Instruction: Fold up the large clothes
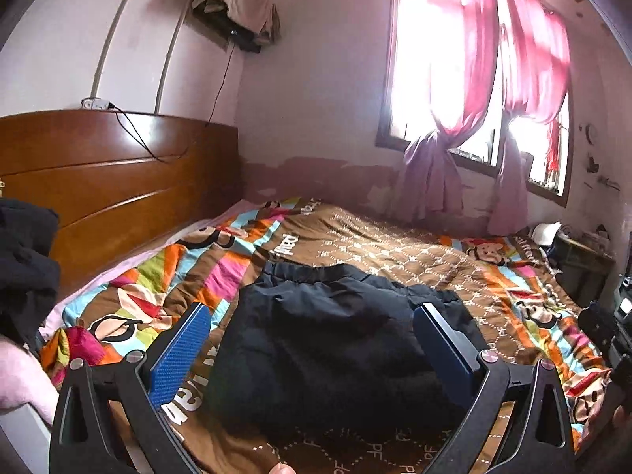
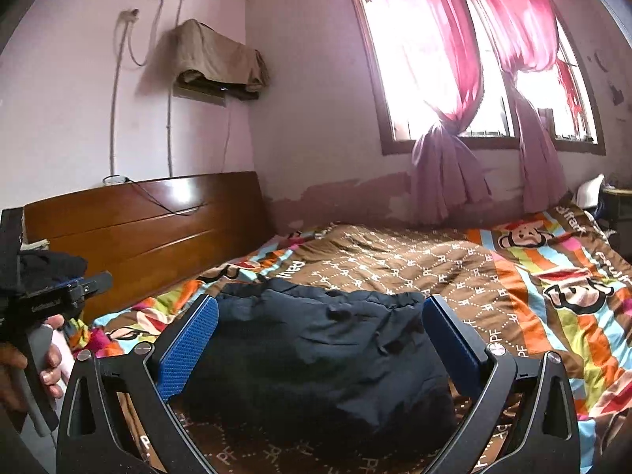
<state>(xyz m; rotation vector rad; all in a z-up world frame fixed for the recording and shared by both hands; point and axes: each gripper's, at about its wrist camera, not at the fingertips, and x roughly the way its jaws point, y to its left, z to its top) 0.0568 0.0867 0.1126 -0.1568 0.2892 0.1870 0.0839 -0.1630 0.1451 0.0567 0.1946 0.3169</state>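
A dark navy padded garment (image 1: 328,339) lies bunched on the colourful bedspread (image 1: 395,245). It also shows in the right wrist view (image 2: 316,351). My left gripper (image 1: 312,316) is open, its blue pads spread wide just above the garment, holding nothing. My right gripper (image 2: 320,312) is open too, its fingers either side of the garment's near end, empty. The left gripper and the hand holding it show at the left edge of the right wrist view (image 2: 59,292).
A wooden headboard (image 1: 110,181) stands at the left. Dark clothes (image 1: 23,268) are piled at the bed's left edge. A window with pink curtains (image 1: 474,79) is beyond the bed. A cluttered table (image 1: 584,252) stands at the far right.
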